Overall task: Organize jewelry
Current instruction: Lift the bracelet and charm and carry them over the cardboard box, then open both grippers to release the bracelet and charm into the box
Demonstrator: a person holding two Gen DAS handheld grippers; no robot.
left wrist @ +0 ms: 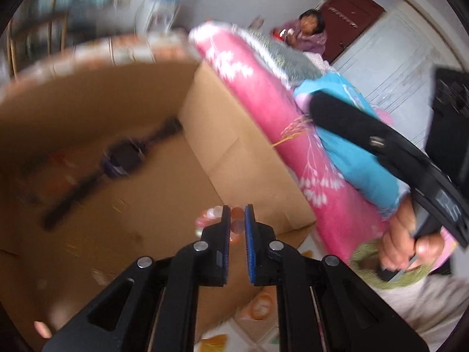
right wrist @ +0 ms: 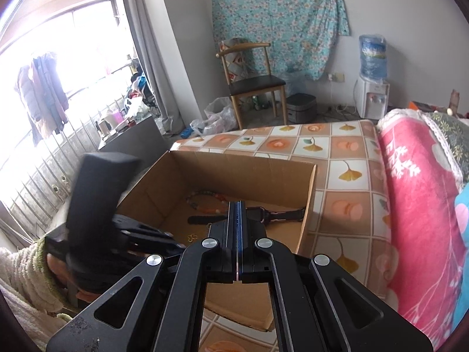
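Box: I see a plain brown cardboard box (right wrist: pixel 164 193), open-topped, on the patterned bed cover (right wrist: pixel 346 158) beside a pink floral blanket (right wrist: pixel 416 193)
Left tongs: my left gripper (left wrist: pixel 236 220) is clamped on a bracelet (left wrist: pixel 209 217) of round, glossy pink-orange beads, over the box's near right corner
Right tongs: my right gripper (right wrist: pixel 237 217) has its fingers pressed together, holding nothing
Inside box: a black strap watch (right wrist: pixel 258 215) lies flat near the right wall; a beaded necklace (right wrist: pixel 205 198) curls toward the far wall
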